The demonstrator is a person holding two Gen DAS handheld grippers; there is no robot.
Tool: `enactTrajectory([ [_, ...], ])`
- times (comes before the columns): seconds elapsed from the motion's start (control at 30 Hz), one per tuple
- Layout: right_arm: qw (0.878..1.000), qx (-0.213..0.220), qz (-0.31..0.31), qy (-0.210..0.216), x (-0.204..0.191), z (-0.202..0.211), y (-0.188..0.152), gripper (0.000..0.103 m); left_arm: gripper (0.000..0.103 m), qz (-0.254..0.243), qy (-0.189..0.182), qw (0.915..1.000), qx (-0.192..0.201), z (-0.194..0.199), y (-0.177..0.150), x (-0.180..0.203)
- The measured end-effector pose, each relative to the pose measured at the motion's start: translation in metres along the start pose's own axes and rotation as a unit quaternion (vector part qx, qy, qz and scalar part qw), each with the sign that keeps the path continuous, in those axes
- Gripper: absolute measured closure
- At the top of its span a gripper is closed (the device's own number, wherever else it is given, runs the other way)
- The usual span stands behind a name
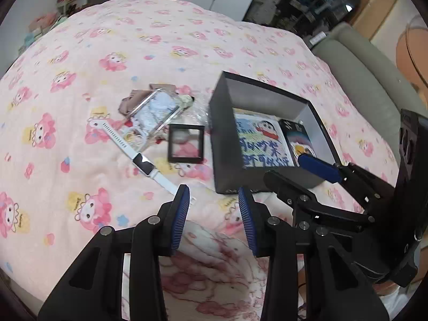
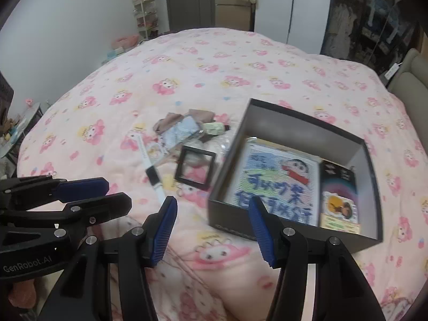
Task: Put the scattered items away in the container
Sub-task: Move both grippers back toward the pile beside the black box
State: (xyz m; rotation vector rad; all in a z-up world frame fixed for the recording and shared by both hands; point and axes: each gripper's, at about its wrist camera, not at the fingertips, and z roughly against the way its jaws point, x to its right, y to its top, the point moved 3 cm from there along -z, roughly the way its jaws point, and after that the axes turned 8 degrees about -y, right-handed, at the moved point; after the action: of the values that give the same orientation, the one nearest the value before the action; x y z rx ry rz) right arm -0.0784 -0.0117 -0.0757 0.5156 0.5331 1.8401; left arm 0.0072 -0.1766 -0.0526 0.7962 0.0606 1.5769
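Both grippers, left (image 1: 214, 214) and right (image 2: 212, 230), hang spread and empty over the near quilt (image 1: 107, 53). Beyond, the white smartwatch (image 1: 143, 160) lies left of the box (image 1: 224, 155); its floppy strap could slip a shallow pinch.

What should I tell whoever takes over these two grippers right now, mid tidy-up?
Left gripper: jaws open, nothing between them. Right gripper: jaws open, nothing between them.
Both hover over the pink bedspread, just short of the black box.
Done: a cartoon picture card and a dark card lie flat in the box.
Left: white smartwatch, small black frame, clear phone case and the small bits piled around it, all on the bedspread left of the box.
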Motion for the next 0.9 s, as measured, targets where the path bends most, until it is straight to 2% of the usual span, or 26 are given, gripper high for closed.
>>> enactTrajectory([
  [0.27, 1.0, -0.016, -0.004, 0.026, -0.021, -0.025, 0.022, 0.05, 0.065, 0.009, -0.002, 0.9998, 0.019, -0.002, 0.02, -0.029],
  [0.47, 0.999, 0.0, -0.031, 0.035, -0.026, -0.039, 0.051, 0.05, 0.065, 0.013, -0.011, 0.9993, 0.034, -0.006, 0.043, -0.048],
  [0.6, 0.998, -0.014, -0.045, 0.047, -0.034, -0.058, 0.063, 0.05, 0.065, 0.018, -0.011, 0.9991, 0.037, -0.012, 0.058, -0.066],
  [0.73, 0.998, -0.028, -0.032, 0.042, -0.043, -0.078, 0.072, 0.05, 0.064, 0.032, -0.011, 0.9989, 0.034, -0.022, 0.062, -0.084],
  [0.9, 0.996, -0.059, -0.034, 0.054, -0.051, -0.104, 0.07, 0.049, 0.056, 0.067, -0.018, 0.9967, 0.042, -0.036, 0.058, -0.112],
])
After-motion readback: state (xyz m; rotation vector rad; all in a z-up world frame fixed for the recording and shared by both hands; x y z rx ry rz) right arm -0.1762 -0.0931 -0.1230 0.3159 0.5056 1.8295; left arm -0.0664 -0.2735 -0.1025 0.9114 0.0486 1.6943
